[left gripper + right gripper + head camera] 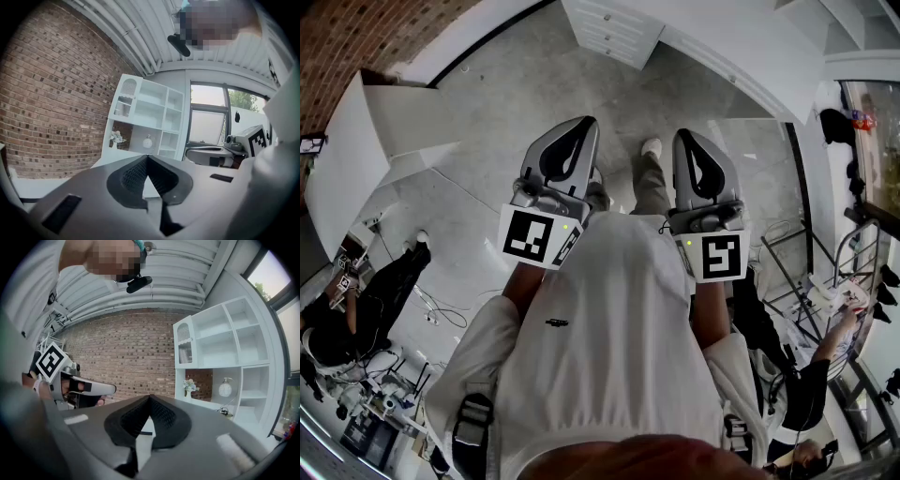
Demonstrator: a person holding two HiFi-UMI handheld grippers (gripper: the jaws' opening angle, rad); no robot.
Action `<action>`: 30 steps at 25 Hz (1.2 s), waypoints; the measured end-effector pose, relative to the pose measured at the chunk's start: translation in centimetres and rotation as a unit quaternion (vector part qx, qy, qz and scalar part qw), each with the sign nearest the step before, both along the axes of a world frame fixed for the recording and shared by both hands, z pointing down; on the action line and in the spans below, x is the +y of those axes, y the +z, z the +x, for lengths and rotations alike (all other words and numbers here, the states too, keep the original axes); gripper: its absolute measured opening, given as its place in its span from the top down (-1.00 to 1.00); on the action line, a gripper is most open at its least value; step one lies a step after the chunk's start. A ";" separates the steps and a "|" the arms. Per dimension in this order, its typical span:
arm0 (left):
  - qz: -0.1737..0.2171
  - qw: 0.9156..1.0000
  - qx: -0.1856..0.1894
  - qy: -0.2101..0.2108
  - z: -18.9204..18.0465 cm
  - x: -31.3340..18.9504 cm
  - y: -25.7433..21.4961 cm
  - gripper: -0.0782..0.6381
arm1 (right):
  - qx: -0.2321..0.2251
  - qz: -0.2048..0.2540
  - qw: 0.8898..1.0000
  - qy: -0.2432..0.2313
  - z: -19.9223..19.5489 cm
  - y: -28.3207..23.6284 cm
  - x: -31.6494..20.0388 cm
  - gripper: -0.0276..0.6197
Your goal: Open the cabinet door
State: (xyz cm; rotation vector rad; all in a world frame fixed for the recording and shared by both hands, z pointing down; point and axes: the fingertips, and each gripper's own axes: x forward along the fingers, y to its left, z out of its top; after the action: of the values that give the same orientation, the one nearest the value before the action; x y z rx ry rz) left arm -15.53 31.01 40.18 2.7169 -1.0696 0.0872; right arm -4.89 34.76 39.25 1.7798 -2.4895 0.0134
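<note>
At the left of the head view, loose cables trail over the floor near a seated person. Step that way while you look ahead and you could snag them.

Your left gripper hangs in front of your chest, its fingers pressed together with nothing between them.

The white cabinet sits at the upper centre of the frame, well apart from both grippers, so the door is not yet within reach. I cannot tell which front is the door you want, and any handle is too small to make out from here. White on white, it would be easy to misjudge, and you could strike the panel instead.

Your right gripper, right of centre, likewise has its fingers closed on nothing.

Arrive with either pair shut and the tips will only shove the front or skid off the handle, so spread them before you close in. Pull across the hinge line and the grip may slip.
</note>
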 end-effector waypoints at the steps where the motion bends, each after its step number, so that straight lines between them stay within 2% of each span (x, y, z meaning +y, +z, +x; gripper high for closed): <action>1: 0.003 1.000 -0.002 -0.001 -0.6 0.5 -0.3 0.76 | -0.004 -0.001 1.000 0.002 -0.3 -0.3 0.7 0.88; 7: 0.008 0.999 0.005 -0.036 -4.9 2.6 -2.2 0.76 | -0.019 -0.003 1.000 0.012 -2.2 -1.5 2.7 0.88; 12: 0.034 0.998 -0.004 -0.062 -5.0 2.5 -3.8 0.76 | -0.025 0.063 0.998 -0.014 -3.1 -4.2 1.5 0.89; 17: 0.024 0.997 0.001 -0.078 -2.7 3.3 -4.1 0.76 | -0.044 0.098 0.994 -0.010 -1.4 -6.8 1.3 0.89; 23: 0.023 0.996 -0.001 -0.082 0.8 3.9 -4.3 0.76 | -0.043 0.091 0.995 -0.008 2.8 -6.5 3.0 0.88; 28: 0.024 0.997 0.001 -0.070 6.0 4.0 -4.5 0.76 | -0.049 0.093 0.994 0.004 8.0 -6.8 3.9 0.88; 30: 0.026 0.997 0.004 -0.068 8.0 4.2 -4.8 0.76 | -0.037 0.090 0.995 0.000 9.9 -6.2 4.4 0.88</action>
State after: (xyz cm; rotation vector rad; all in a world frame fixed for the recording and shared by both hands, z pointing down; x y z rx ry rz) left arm -7.50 35.19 35.35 2.6790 -1.2673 0.0278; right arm 5.06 39.15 33.05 1.8779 -2.6179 -0.1523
